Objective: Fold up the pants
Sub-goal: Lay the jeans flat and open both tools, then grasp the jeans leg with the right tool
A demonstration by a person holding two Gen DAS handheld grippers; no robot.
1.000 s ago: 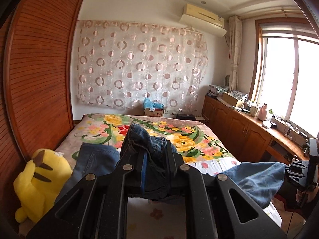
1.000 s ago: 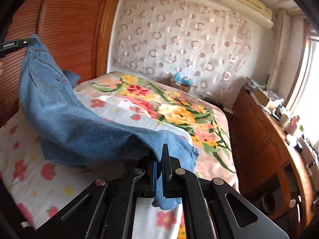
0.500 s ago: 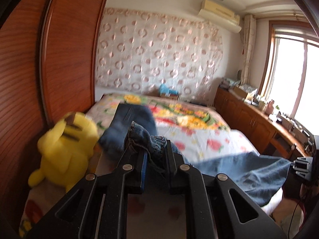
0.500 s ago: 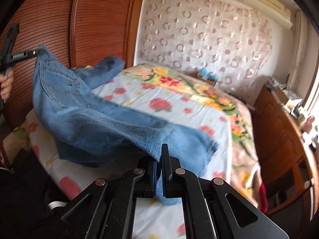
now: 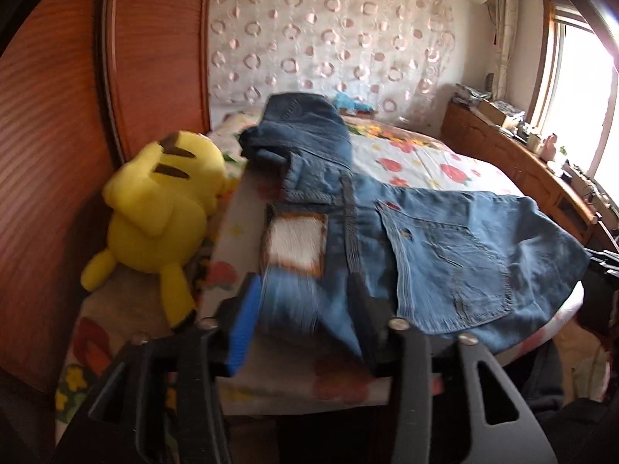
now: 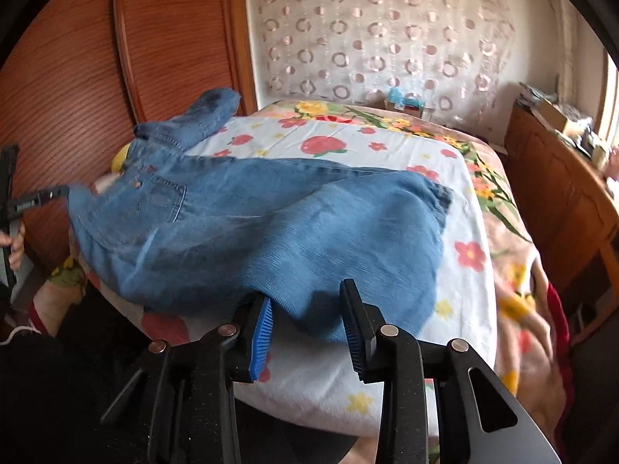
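Note:
Blue jeans (image 5: 445, 239) lie spread across the near end of the bed (image 6: 387, 143). Their waistband and white label patch (image 5: 296, 243) are on the left and one leg (image 6: 309, 232) stretches right. My left gripper (image 5: 305, 309) has its jaws opening around the waistband. The denim sits loose between the pads, blurred. My right gripper (image 6: 305, 309) is also opening, with the leg end lying slack between its blue pads (image 6: 261, 332). In the right wrist view the left gripper (image 6: 23, 201) shows at the far left with a hand (image 6: 15, 239) on it.
A yellow plush toy (image 5: 154, 208) sits on the bed's left edge against the wooden wardrobe (image 5: 58, 116). A low wooden cabinet (image 5: 503, 147) with clutter runs under the window on the right. A circle-patterned curtain (image 6: 387, 38) hangs behind the bed.
Both grippers held the jeans pinched in the air; they came down toward the bed. The jeans now rest on the sheet and both pairs of jaws have spread apart.

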